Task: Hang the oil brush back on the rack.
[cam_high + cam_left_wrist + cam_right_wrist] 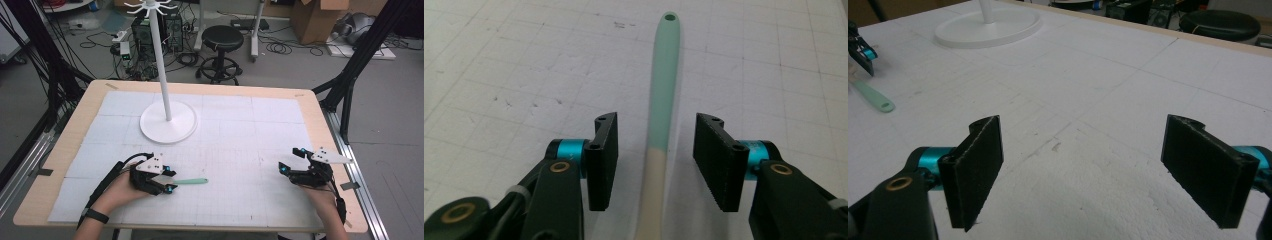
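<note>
The left gripper (656, 160) sat low over the table with its jaws apart, one on each side of a long utensil handle (663, 90), and neither pad touched it; a gap showed on both sides. The handle lay flat on the white mat (514, 65), cream toward the gripper and mint green toward the far tip, which had a small hanging hole. In the high view the same gripper (161, 181) rested near the front left of the table (65, 145), the green end of the handle (192, 181) pointing toward the middle. A thin, smooth handle lying flat would likely be the trouble: pads closing too high could skim over it or pinch only its upper edge, and it could then roll or swing down once lifted. The right gripper (1083, 170) waited well apart at the front right, jaws wide and nothing between them. The white stand (167, 122) stood farther back, and a careless swing could knock its thin pole.
</note>
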Available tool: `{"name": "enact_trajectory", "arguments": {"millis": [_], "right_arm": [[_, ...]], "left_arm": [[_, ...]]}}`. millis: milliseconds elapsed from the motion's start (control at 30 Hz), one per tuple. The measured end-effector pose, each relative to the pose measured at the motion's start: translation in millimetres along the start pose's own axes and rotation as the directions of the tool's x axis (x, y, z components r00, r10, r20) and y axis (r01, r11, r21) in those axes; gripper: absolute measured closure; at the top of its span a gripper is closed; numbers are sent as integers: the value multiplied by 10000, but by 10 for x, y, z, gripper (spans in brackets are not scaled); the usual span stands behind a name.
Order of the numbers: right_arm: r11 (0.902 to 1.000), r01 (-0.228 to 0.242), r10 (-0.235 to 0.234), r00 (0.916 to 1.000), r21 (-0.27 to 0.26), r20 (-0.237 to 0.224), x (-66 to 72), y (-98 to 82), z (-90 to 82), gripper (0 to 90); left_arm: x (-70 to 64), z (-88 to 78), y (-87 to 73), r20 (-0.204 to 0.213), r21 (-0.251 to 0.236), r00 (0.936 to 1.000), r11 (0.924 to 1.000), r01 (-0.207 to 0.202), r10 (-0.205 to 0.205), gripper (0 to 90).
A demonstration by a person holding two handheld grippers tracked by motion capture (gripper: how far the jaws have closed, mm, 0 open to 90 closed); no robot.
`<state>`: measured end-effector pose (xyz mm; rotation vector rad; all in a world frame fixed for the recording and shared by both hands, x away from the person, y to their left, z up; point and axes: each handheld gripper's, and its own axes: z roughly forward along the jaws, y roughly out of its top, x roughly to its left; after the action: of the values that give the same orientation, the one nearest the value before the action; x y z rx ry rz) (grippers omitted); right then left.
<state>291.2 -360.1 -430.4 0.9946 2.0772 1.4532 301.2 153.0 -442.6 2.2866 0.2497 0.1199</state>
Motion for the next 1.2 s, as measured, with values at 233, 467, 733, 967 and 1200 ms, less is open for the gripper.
{"name": "enact_trajectory", "arguments": {"millis": [233, 467, 733, 967, 1200], "right_arm": [[10000, -27, 27, 10000, 64, -4, 3, -1, 5, 167], [10000, -16, 16, 10000, 12, -32, 6, 4, 5, 167], [10000, 24, -23, 10000, 34, -59, 10, 4, 11, 167], [10000, -15, 15, 10000, 24, -77, 10, 6, 8, 167], [10000, -18, 18, 10000, -22, -88, 4, 7, 3, 168]], "left_arm": [[-1, 4, 21, 141, 124, 9999, 9999, 8, -10, 673], [-19, 13, 36, 167, 208, 9998, 9998, -59, 56, 764], [-26, 17, 39, 184, 194, 9997, 9997, -148, 144, 810], [-31, 18, 40, 179, 167, 9997, 9997, -179, 176, 814], [-16, -8, 45, 44, 149, 9998, 9997, -208, 207, 815]]}}
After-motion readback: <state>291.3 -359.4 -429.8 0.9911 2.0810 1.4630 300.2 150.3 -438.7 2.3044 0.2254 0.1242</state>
